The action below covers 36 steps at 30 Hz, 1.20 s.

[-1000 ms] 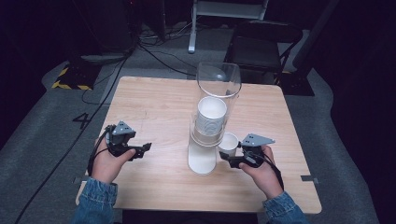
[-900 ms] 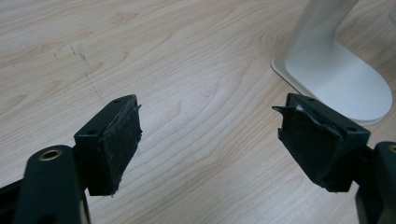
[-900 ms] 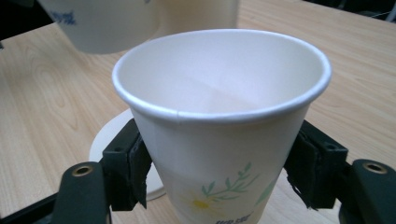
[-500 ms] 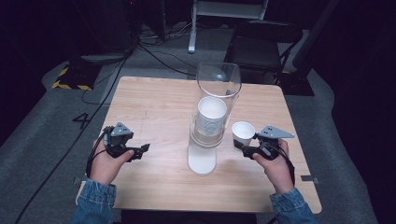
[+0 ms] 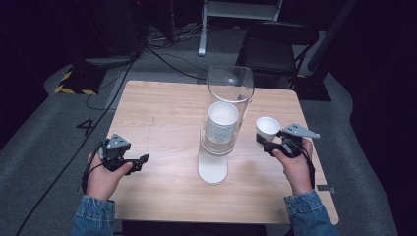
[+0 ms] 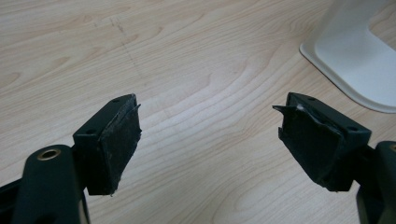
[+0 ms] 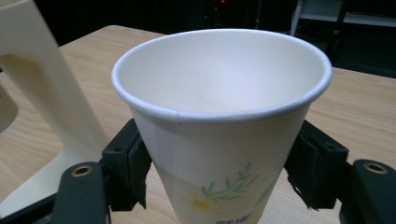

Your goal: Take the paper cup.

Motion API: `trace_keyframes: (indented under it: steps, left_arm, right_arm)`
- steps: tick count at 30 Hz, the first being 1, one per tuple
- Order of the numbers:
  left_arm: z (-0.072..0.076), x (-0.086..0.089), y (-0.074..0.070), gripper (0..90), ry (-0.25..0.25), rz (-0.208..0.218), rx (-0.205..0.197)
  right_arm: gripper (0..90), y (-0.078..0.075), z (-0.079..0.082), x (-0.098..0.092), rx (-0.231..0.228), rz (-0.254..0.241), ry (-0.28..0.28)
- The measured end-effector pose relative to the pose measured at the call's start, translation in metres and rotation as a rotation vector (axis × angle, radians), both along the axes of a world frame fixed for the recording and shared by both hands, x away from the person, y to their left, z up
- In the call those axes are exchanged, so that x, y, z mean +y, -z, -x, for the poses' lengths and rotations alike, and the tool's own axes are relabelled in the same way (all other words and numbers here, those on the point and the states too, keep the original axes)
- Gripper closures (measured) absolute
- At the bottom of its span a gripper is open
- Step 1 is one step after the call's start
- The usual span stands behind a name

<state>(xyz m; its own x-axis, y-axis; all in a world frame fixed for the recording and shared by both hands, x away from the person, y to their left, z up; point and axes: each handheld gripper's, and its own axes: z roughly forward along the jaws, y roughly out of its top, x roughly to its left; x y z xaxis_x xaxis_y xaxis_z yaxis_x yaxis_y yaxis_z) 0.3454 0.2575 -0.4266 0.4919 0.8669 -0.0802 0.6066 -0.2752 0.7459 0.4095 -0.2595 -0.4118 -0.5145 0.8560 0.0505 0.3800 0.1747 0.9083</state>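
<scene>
Upright, the paper cup (image 7: 219,116) sits clamped between the right gripper (image 7: 219,172) fingers (image 7: 133,168).

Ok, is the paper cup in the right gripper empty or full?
Empty. The right gripper view looks into the paper cup and shows only bare white wall inside; it sits upright between the right gripper's fingers.

High view: overhead, facing forward-down. Gripper views: close, along jaws (all share the table (image 5: 162,118) and white stand (image 6: 359,56)).
</scene>
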Motion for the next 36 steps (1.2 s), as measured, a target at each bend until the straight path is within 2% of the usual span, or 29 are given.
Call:
trace_keyframes:
  steps: [3, 4, 6, 8, 13, 19, 26, 30, 36]
  left_arm:
    - [0.002, 0.002, 0.001, 20.3, -0.006, -0.005, 0.002]
    - [0.004, 0.004, 0.002, 20.3, -0.015, -0.001, 0.004]
    - [0.006, 0.006, 0.002, 20.3, -0.019, -0.004, 0.008]
    - [0.008, 0.009, 0.003, 20.3, -0.03, -0.004, 0.008]
    - [0.011, 0.013, 0.004, 20.6, -0.037, -0.009, 0.011]
    - [0.012, 0.013, 0.007, 20.8, -0.04, -0.009, 0.023]
    - [0.01, 0.011, 0.009, 20.8, -0.036, -0.008, 0.024]
    - [0.009, 0.011, 0.01, 20.8, -0.031, -0.014, 0.031]
    - [0.009, 0.01, 0.01, 20.8, -0.033, -0.01, 0.032]
  right_arm:
    - [30.7, 0.001, -0.004, 0.0, -0.007, -0.005, 0.021]
    - [30.6, 0.003, -0.009, -0.001, -0.016, -0.01, 0.059]
    - [30.6, 0.004, -0.011, -0.001, -0.02, -0.014, 0.071]
    - [30.6, 0.009, -0.021, -0.005, -0.026, -0.015, 0.107]
    - [30.6, 0.016, -0.03, -0.008, -0.021, -0.01, 0.136]
    - [30.2, 0.026, -0.044, -0.01, -0.049, -0.016, 0.18]
    - [30.1, 0.044, -0.057, -0.012, -0.027, 0.017, 0.204]
    - [30.2, 0.054, -0.061, -0.012, 0.012, 0.049, 0.215]
    - [30.0, 0.064, -0.065, -0.014, 0.044, 0.066, 0.22]
